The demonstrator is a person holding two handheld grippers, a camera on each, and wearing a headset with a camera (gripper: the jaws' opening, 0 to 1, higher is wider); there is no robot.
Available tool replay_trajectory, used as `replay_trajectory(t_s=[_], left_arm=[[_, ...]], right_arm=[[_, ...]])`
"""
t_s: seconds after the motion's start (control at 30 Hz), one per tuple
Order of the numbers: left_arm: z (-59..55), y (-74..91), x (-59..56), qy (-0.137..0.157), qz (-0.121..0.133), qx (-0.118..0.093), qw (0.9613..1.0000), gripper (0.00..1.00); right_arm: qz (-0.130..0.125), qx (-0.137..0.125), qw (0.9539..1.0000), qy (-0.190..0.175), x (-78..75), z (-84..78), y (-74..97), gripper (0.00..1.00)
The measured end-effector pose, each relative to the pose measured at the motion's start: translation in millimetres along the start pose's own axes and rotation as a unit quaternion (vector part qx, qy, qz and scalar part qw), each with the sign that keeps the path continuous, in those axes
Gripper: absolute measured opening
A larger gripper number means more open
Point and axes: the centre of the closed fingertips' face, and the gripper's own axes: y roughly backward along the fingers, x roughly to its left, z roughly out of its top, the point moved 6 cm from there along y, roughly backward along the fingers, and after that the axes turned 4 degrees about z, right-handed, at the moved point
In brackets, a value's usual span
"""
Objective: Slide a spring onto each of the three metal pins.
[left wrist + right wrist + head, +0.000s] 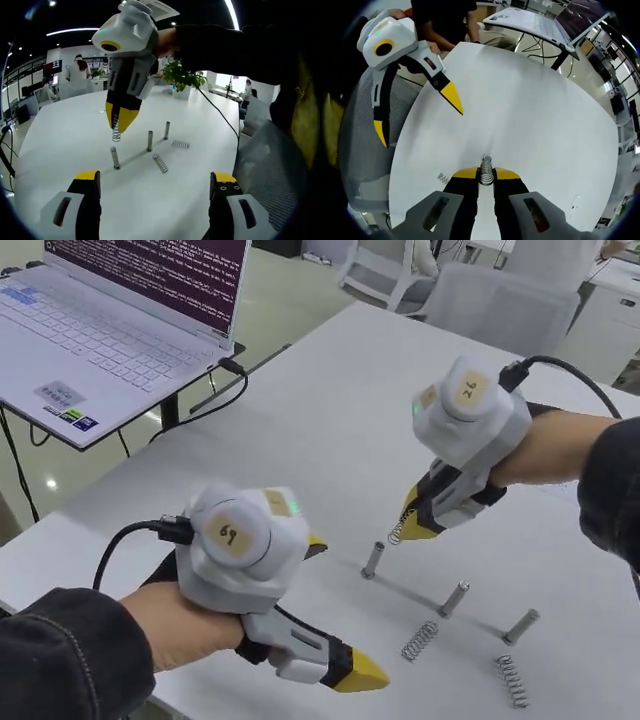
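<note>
Right gripper (413, 527): jaws pinched shut on a spring (398, 532). In the right gripper view the coil stands upright between the two yellow tips.
Held spring: in the air, close above the first pin (373, 560), at about 1 o'clock of it in the head view. In the left gripper view it hangs almost straight over the pin's top, with a small gap between them.
Left gripper (340, 610): jaws spread wide with nothing between them, held above the table (330, 410) at about 7 o'clock of the first pin.
Pins: three, all upright on the table and all bare. From the first pin, the row slants toward 4 o'clock through the middle pin (453, 599) to the last pin (521, 626).
Loose spring (420, 640): lying flat on the table at 7 o'clock of the middle pin, near it.
Second loose spring (512, 680): lying flat at 6 o'clock of the last pin.
Laptop (110, 330): open, at 10 o'clock in the head view, on its own stand beyond the table's edge.
</note>
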Motion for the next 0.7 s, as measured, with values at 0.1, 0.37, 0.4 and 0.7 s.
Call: replay_trajectory(t_s=[0.1, 0.37, 0.4, 0.7], left_arm=[[0.9, 1.0, 1.4, 0.001, 0.004, -0.004, 1.0000, 0.88], [2.8, 2.2, 2.5, -0.001, 0.006, -0.012, 0.9999, 0.88], [3.3, 2.7, 2.4, -0.002, 0.006, -0.013, 0.9999, 0.88], [5.7, 4.1, 2.4, -0.002, 0.005, -0.022, 0.9997, 0.88]], right_arm=[[0.001, 0.004, 1.0000, 0.003, -1.7, 2.2, -3.8, 0.08], [0.007, 0.011, 0.9999, 0.008, -5.0, 2.8, -8.9, 0.08], [0.007, 0.012, 0.9999, 0.008, -5.2, 3.2, -9.6, 0.08], [0.015, 0.019, 0.9997, 0.007, -5.1, 3.7, -12.8, 0.08]])
